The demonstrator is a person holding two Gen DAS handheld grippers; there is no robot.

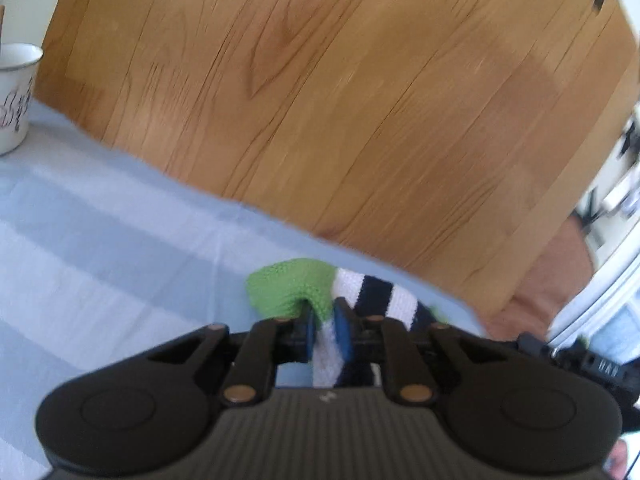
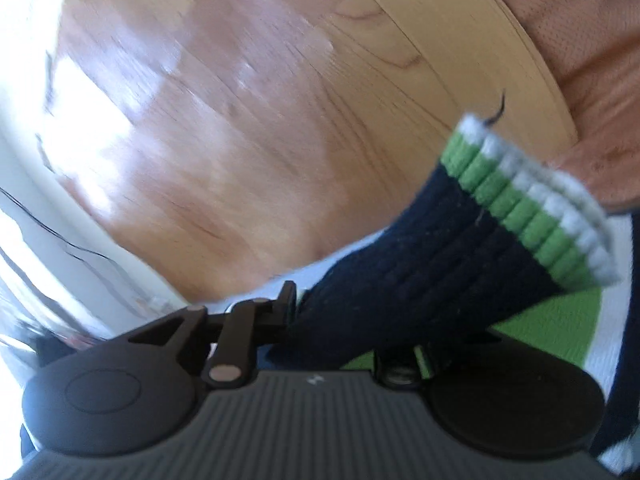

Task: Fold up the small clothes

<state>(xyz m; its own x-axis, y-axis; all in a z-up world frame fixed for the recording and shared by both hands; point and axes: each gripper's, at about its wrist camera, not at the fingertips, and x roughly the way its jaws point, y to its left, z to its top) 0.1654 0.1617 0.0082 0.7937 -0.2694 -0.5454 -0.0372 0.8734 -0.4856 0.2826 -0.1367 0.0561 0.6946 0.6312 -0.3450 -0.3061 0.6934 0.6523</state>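
A striped sock (image 1: 360, 296), navy and white with a green toe, is held in the air between both grippers. My left gripper (image 1: 325, 330) is shut on the sock just behind the green toe, blue pads pinching the knit. In the right wrist view my right gripper (image 2: 320, 312) is shut on the sock's navy cuff end (image 2: 460, 248), which has a green and white ribbed band. The cuff drapes over and hides the right finger; only the left finger (image 2: 286, 300) shows.
A light blue striped cloth (image 1: 100, 240) covers the table below my left gripper. A white enamel mug (image 1: 14, 96) stands at the far left on it. Wooden floor (image 1: 340, 100) lies beyond the table edge. A person's tan-clothed body (image 2: 592, 60) is at the right.
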